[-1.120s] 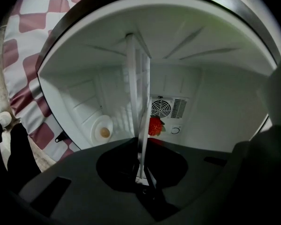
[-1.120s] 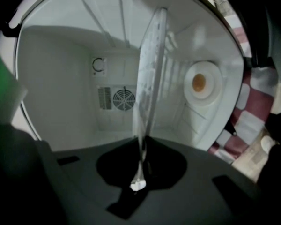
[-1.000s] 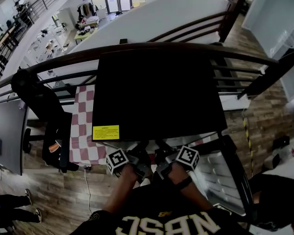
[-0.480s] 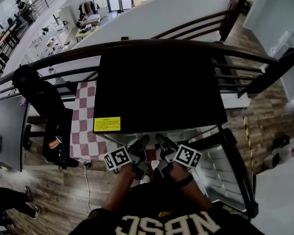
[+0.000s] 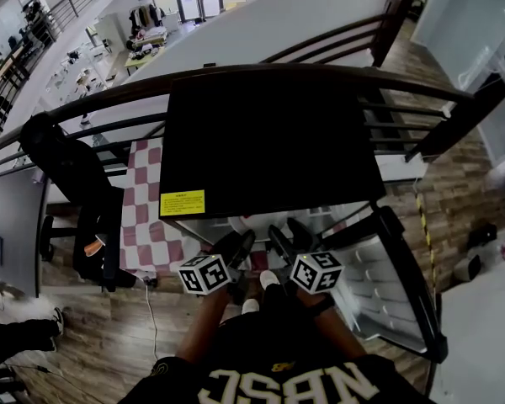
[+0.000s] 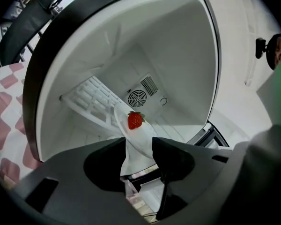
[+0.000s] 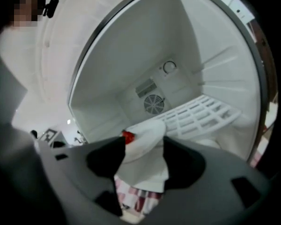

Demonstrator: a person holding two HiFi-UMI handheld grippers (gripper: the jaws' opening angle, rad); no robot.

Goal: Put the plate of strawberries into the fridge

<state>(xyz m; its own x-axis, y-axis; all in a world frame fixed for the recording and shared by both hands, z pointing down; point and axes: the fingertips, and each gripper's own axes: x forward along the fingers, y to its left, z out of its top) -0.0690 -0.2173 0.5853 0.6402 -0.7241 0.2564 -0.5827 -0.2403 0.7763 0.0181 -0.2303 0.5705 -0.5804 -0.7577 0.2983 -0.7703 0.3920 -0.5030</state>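
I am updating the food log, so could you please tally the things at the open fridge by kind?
Strawberry: 1 in view
White plate: 1
White grid shelf: 1
Fridge: 1
Total: 4

A: What colour is the fridge?
B: Black outside, white inside, with a yellow label.
A: And the plate?
B: White, with a red strawberry on it. The cloth is checked dark pink and white, and the floor is brown wood grain.
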